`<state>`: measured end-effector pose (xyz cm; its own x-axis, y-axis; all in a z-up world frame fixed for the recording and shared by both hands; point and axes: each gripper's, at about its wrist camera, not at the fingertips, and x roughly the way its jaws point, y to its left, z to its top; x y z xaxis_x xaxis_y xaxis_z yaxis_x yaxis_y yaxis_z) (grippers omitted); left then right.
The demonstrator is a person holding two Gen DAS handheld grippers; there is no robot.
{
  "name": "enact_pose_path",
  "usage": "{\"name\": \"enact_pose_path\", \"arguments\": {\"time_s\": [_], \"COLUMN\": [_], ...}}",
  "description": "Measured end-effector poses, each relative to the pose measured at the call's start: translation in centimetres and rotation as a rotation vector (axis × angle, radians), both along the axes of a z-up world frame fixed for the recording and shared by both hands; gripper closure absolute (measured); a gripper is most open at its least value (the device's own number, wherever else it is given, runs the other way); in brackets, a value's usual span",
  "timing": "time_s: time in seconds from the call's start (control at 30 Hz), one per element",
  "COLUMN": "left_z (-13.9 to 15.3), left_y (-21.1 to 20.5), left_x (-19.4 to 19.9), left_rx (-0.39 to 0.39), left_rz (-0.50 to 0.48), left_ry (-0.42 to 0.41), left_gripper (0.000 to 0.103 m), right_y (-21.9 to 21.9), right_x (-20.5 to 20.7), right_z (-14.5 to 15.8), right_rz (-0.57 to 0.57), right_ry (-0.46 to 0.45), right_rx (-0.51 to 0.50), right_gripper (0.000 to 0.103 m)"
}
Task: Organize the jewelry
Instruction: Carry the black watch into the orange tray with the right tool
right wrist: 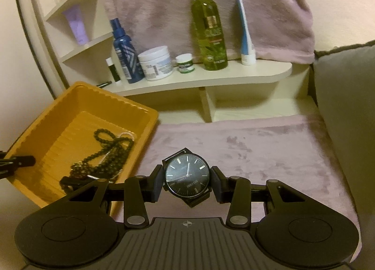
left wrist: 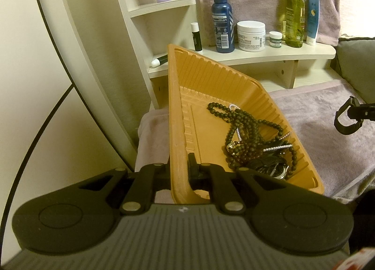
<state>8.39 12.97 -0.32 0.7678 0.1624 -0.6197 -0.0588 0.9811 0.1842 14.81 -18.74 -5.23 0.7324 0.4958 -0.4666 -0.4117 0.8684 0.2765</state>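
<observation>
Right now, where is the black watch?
The black watch sits clamped in the right claw, above the pink blanket, right of the orange tray.

Each gripper, the left gripper (left wrist: pixel 179 167) and the right gripper (right wrist: pixel 187 183), was matte black, with two round discs at the lower corners, linkage arms fastened by silver rivets, and a ribbed grey body bearing a small crosshair mark at bottom centre.

A home dressing corner is showing ahead of the grippers: toiletry bottles (right wrist: pixel 209 28) standing on a cream shelf (right wrist: pixel 211 75) above a mauve towel (right wrist: pixel 246 148).
</observation>
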Motion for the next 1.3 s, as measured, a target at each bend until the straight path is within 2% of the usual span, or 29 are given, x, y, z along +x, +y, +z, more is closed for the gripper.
{"name": "enact_pose_path", "arguments": {"time_s": [0.27,0.6,1.17,1.27,1.3], "left_z": [0.0,-0.8,-2.1,-2.2,-2.2], "left_y": [0.2,2.2,5.3,6.0,6.3], "left_x": [0.0,0.2,0.7,0.5,0.5], "left_rx": [-0.009,-0.07,-0.199,-0.237,-0.25], "left_rz": [-0.01,-0.032,-0.074,-0.078,-0.076], "left_ry": [0.004,0.016,0.041,0.028,0.021], "left_gripper": [0.095,0.095,0.091,0.087,0.081], "right_y": [2.2,6.3,15.7,16.6,16.7], "right_x": [-0.6,-0.3,2.3,3.0,3.2], "right_z": [1.6,3.3,2.8,2.5,2.4], "right_rz": [0.064,0.158,0.297,0.301,0.301], "right_ry": [-0.016,-0.037,-0.043,-0.032,-0.028], "right_rx": [0.022,0.038,-0.068,-0.088,-0.092], "right_gripper": [0.06,0.06,0.06,0.06,0.06]}}
